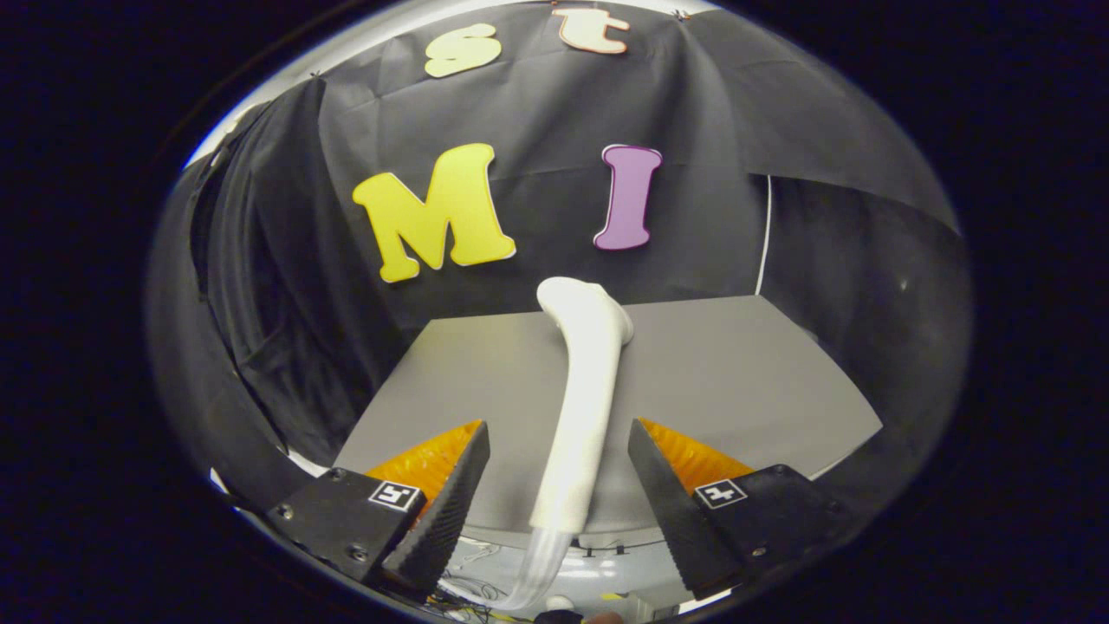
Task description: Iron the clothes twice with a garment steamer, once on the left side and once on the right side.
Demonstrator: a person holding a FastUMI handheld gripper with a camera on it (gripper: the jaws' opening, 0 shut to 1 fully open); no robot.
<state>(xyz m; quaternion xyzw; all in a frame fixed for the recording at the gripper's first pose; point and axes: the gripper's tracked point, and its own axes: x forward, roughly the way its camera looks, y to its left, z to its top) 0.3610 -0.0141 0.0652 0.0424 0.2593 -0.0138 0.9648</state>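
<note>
A white garment steamer wand (582,399) lies on the grey table (736,373), its bent head (582,305) pointing away toward the back wall. A clear ribbed hose (541,568) runs from its near end down past the table's front edge. My gripper (559,426) is open, one finger on each side of the wand's handle. There is a gap on both sides, so neither finger touches the wand. A dark cloth (251,260) hangs in folds to the left of the table; I cannot tell whether it is the garment.
The table's front edge curves just under the fingers, with cables and pale clutter (598,581) below it. A thin white cord (764,234) runs down the wall behind the table's far right corner.
</note>
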